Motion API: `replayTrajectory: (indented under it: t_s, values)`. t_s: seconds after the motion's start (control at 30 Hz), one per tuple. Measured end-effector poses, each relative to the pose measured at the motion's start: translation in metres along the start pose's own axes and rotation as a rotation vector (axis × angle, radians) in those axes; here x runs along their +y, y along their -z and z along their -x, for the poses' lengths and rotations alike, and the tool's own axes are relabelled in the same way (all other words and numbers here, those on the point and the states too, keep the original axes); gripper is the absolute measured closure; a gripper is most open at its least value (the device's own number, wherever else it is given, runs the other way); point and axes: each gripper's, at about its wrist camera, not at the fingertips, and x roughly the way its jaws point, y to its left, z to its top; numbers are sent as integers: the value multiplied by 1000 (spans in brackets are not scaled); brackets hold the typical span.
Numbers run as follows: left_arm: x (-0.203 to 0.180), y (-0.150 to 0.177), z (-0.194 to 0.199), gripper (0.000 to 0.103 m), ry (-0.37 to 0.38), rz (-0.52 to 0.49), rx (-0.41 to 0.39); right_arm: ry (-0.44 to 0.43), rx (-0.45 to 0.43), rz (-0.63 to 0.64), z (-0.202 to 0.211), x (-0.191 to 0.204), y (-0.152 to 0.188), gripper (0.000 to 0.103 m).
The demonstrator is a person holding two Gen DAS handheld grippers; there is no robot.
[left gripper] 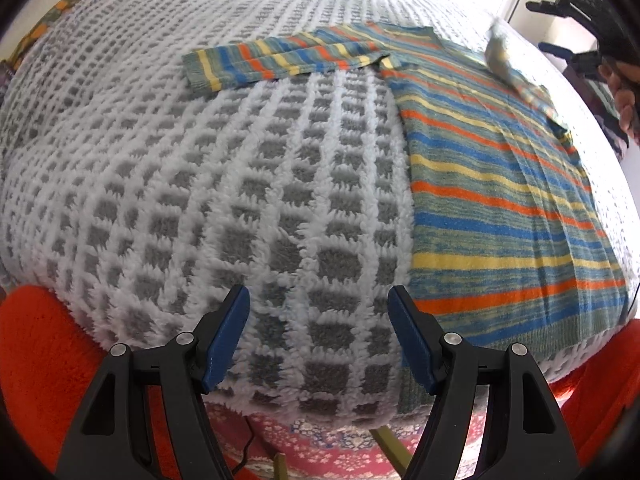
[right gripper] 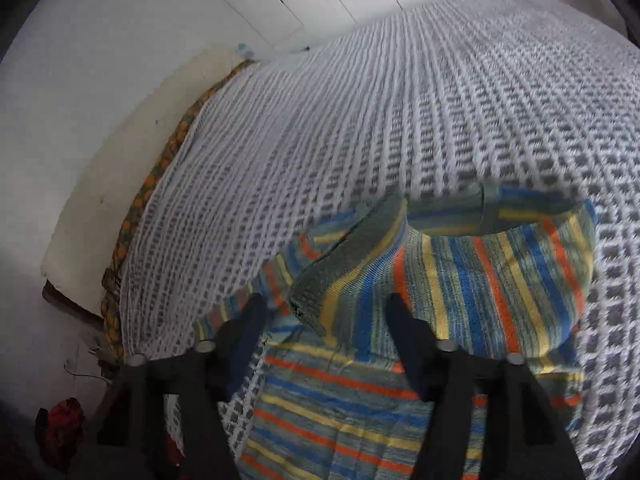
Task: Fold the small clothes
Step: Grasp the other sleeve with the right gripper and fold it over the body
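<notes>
Striped sweater (left gripper: 500, 184) flat on checked bed blanket (left gripper: 224, 184), one sleeve (right gripper: 500, 216) airborne, left gripper (left gripper: 319, 336) jaws released and empty, right gripper (right gripper: 326, 332) jaws released, nothing grasped.

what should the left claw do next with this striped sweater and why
Probably reach for the outstretched sleeve and fold it over the striped sweater. That sleeve lies flat on the blanket, the other sleeve already looks flipped across, and the left claw is open and empty.

sweater (left gripper: 496, 184): stripes of blue, orange, yellow and grey-green
blanket (left gripper: 224, 184): white fluffy grid over grey squares
cloth, lower left of frame (left gripper: 44, 352): plain red
gripper pads (left gripper: 226, 344): dark blue
rug (left gripper: 320, 454): red, small floral pattern
</notes>
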Motion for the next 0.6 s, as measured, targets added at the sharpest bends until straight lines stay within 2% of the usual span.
replayTrajectory:
  t_s: [0.07, 0.13, 0.2, 0.23, 0.27, 0.37, 0.4, 0.43, 0.47, 0.5, 0.53, 0.57, 0.6]
  values:
    - [8, 2, 2, 29, 4, 23, -8, -19, -35, -31, 1, -15, 7, 35]
    - [14, 2, -1, 29, 8, 41, 0, -2, -125, -115, 25, -46, 0, 40]
    - [16, 0, -5, 29, 17, 55, 14, 40, -180, -198, 55, -81, -21, 53]
    - [16, -2, -6, 29, 20, 59, 16, 65, -178, -215, 63, -92, -24, 65]
    - [15, -3, -7, 29, 21, 59, 16, 83, -163, -220, 67, -98, -30, 68]
    - [7, -6, -10, 29, 11, 34, 13, 62, -34, -223, 52, -110, -35, 68]
    - [4, -6, -9, 29, 6, 22, 14, 76, 13, -219, 42, -113, -26, 68]
    - [0, -6, -9, 29, -2, 7, 14, 113, 55, -210, 26, -119, -17, 68]
    - [-2, -5, -9, 29, -11, -8, 14, 189, 108, -193, 11, -125, -6, 68]
    - [-5, -4, -7, 29, -19, -22, 11, 319, 170, -172, -6, -139, 4, 68]
    - [-5, -3, -5, 29, -24, -32, 6, 458, 219, -170, -14, -156, 16, 76]
    - [-5, -2, -3, 29, -27, -38, 0, 531, 224, -206, -12, -173, 25, 87]
    - [-4, 0, -2, 29, -28, -39, -3, 522, 170, -254, -1, -184, 31, 88]
